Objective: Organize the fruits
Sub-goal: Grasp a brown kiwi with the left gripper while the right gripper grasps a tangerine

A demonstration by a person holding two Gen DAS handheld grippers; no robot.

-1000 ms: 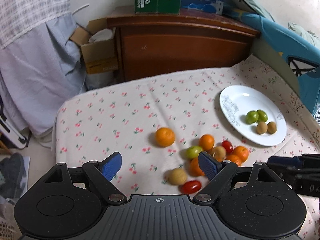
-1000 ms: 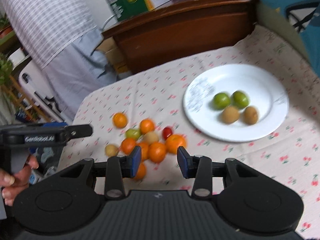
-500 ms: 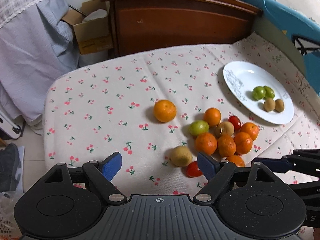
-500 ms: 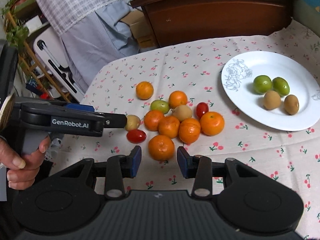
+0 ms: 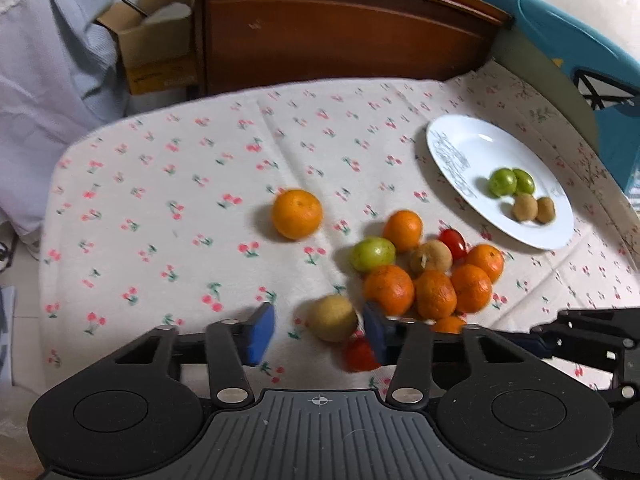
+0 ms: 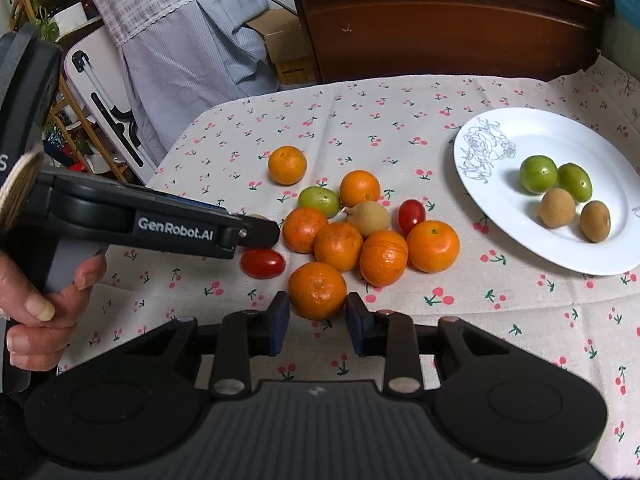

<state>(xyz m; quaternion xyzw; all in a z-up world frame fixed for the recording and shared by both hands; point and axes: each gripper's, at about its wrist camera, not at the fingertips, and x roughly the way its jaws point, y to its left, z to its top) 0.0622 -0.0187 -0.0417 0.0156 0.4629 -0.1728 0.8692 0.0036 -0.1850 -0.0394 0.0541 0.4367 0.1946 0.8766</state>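
Loose fruit lies on the cherry-print cloth: several oranges, a green fruit (image 6: 319,201), tan fruits and two red tomatoes. My left gripper (image 5: 317,336) hangs low over the near edge of the pile. Its jaws are closing with a tan fruit (image 5: 333,318) between them, close to the right pad and apart from the left one. A red tomato (image 5: 360,354) lies partly under that right finger. My right gripper (image 6: 318,330) is also closing, its pads flanking the nearest orange (image 6: 317,290) without a clear press. The white plate (image 6: 520,240) holds two green and two tan fruits.
One orange (image 5: 297,213) sits apart to the left of the pile. A dark wooden cabinet (image 5: 340,40) stands behind the table, a cardboard box (image 5: 156,60) and hanging cloth to its left. A hand (image 6: 36,312) holds the left gripper's handle close beside the right gripper.
Both grippers have sunk toward the fruit pile. The left jaws have narrowed a lot around the tan fruit. The right jaws have narrowed about the nearest orange.
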